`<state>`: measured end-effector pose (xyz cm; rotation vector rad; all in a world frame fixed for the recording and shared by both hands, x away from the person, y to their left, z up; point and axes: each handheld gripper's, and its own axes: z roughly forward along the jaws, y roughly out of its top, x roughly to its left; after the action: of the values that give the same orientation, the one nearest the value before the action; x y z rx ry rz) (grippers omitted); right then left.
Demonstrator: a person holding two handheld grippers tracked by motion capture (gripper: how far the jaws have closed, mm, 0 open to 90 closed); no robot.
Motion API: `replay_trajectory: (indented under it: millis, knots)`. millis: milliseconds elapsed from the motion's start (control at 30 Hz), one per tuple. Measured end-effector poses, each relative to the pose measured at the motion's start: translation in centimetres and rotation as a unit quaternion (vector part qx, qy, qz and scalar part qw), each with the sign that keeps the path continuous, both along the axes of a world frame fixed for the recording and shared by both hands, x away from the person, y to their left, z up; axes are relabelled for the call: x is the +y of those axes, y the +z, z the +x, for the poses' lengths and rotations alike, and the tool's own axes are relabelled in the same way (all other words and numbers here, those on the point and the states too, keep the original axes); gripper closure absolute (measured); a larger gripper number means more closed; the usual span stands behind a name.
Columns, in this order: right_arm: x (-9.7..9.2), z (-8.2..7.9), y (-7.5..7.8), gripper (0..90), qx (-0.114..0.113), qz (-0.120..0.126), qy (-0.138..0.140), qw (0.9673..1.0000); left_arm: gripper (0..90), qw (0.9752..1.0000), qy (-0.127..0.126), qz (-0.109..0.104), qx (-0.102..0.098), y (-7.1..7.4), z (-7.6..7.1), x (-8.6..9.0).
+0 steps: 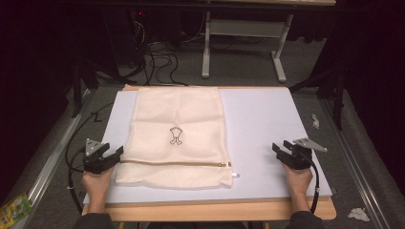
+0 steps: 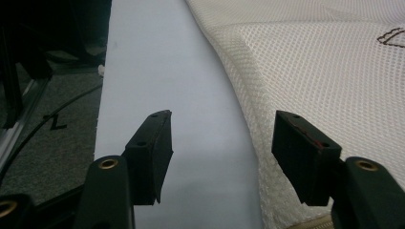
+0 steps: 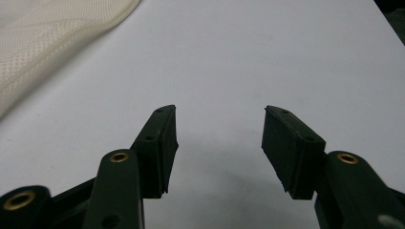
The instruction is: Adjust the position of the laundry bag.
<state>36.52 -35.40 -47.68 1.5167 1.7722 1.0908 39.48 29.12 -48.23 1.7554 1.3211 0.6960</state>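
A cream mesh laundry bag (image 1: 176, 136) lies flat on the white board (image 1: 267, 124), left of centre, with a zipper (image 1: 176, 163) across its near end and a small dark emblem (image 1: 175, 136) in its middle. My left gripper (image 1: 114, 153) rests at the bag's near left edge, jaws open and empty. In the left gripper view the left gripper (image 2: 222, 131) straddles the mesh bag (image 2: 325, 71) edge without touching it. My right gripper (image 1: 279, 147) sits at the board's near right, open and empty over bare board, well clear of the bag. In the right gripper view the right gripper (image 3: 219, 126) has the mesh bag (image 3: 43, 33) far off to its upper left.
The board lies on a wooden table (image 1: 215, 210) with its front edge near the person's hands. Cables (image 1: 157, 62) and a white metal stand (image 1: 243, 43) are on the grey floor behind. A green packet (image 1: 14, 207) lies on the floor at the near left.
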Motion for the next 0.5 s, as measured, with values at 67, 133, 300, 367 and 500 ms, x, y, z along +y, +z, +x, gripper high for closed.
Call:
replay_trajectory:
  millis: [67,133,300,367,500]
  knots:
    - [0.00,0.03,-0.01,47.1,0.001,0.000,-0.001,1.0000,39.6,1.0000,0.001,0.000,0.002,-0.02,0.06,-0.01]
    - [0.02,0.19,-0.04,47.1,0.009,0.000,0.000,1.0000,39.3,1.0000,0.002,-0.003,0.002,0.00,0.05,0.08]
    - [0.04,0.20,-0.03,47.3,0.010,-0.001,0.000,0.9999,40.3,0.9999,0.006,-0.015,-0.005,0.00,-0.05,0.26]
    - [0.04,0.18,-0.03,47.2,0.008,-0.001,0.000,1.0000,39.7,0.9999,0.005,-0.015,-0.005,0.00,-0.04,0.27]
    - [0.03,0.14,0.00,47.2,0.006,-0.001,0.003,1.0000,39.1,0.9999,-0.004,-0.013,0.001,0.02,0.07,0.25]
